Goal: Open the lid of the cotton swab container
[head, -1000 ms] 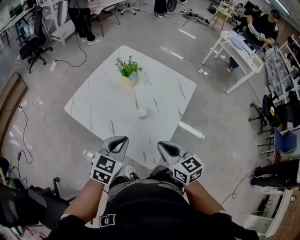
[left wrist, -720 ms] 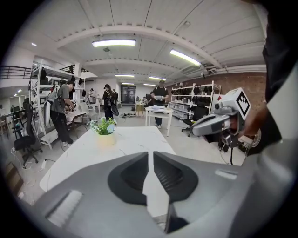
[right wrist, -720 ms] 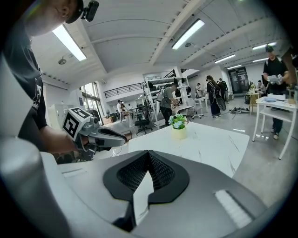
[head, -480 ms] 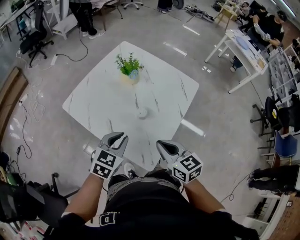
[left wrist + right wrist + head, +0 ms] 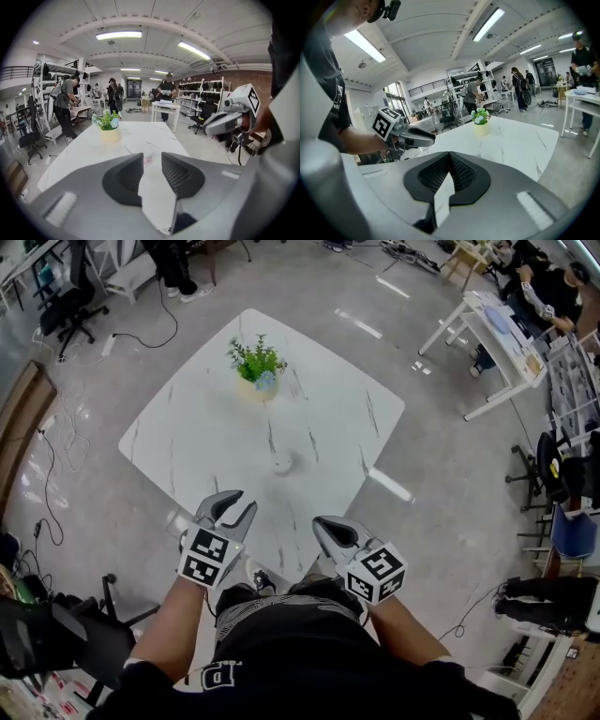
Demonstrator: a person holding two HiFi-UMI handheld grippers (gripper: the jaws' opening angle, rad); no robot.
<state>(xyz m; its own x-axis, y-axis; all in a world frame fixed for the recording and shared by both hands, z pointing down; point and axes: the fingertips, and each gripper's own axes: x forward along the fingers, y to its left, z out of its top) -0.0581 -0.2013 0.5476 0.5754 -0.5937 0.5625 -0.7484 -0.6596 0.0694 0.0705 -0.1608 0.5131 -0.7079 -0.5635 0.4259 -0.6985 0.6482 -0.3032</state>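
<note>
The cotton swab container [image 5: 283,463] is a small white round tub with its lid on, standing near the middle of the white marble table [image 5: 201,448]. Both grippers hover at the table's near edge, well short of it. My left gripper [image 5: 240,502] is open; its jaws have just been opening and hold nothing. In the left gripper view the container [image 5: 148,160] shows far off through the gap of the left gripper [image 5: 152,155]. My right gripper [image 5: 321,524] is shut and empty, its pads meeting [image 5: 449,153].
A potted plant [image 5: 256,371] stands at the table's far side, behind the container. Around the table are office chairs [image 5: 66,306], floor cables [image 5: 58,442], a white desk [image 5: 497,329] with seated people, and shelving [image 5: 577,381] at the right.
The left gripper's jaws have parted from shut. Both grippers have shifted slightly forward toward the table's near edge.
</note>
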